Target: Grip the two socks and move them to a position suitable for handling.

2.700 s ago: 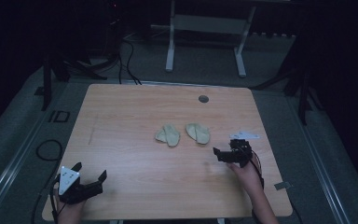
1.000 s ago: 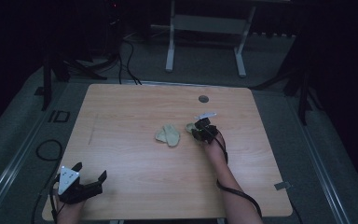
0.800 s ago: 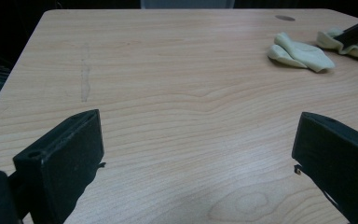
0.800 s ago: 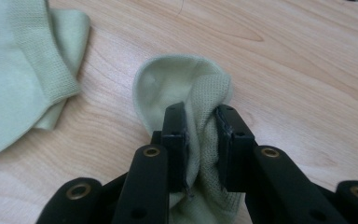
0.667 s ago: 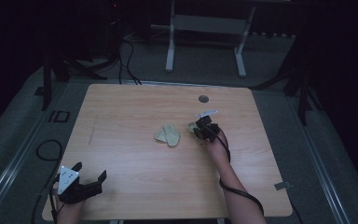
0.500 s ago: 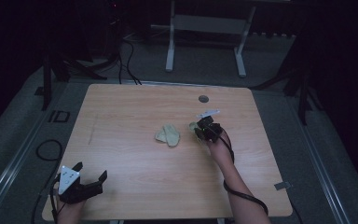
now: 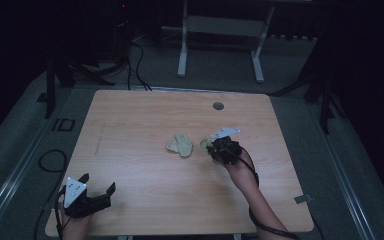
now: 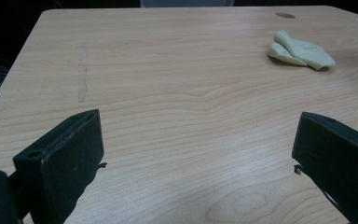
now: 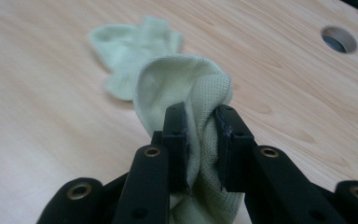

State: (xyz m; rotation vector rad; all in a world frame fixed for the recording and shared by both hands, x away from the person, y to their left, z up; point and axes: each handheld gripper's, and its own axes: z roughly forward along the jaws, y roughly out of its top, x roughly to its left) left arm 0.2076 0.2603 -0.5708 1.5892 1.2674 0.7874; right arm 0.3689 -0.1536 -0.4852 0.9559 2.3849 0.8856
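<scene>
Right gripper view: pale green sock (image 9: 186, 93) pinched between the two black jaws, fabric bunched and folded upward, evidently gripped at mid-body so as to lift clear of the table (image 9: 51, 140). Second sock (image 9: 130, 51) lying flat just beyond, apart from the held one; likely the mate, left in place as a pairing target. Round cable hole (image 9: 338, 39) farther off.

High view: right gripper (image 7: 219, 147) clamped on its sock at table centre-right, near the second sock; forearm reaching forward and inward from the bottom edge, wrist roughly level. Left gripper (image 7: 97, 187) parked at the near-left corner, well apart from both socks.

Left gripper view: jaws spread wide, nothing between, resting low over bare wood; idle by judgement.
</scene>
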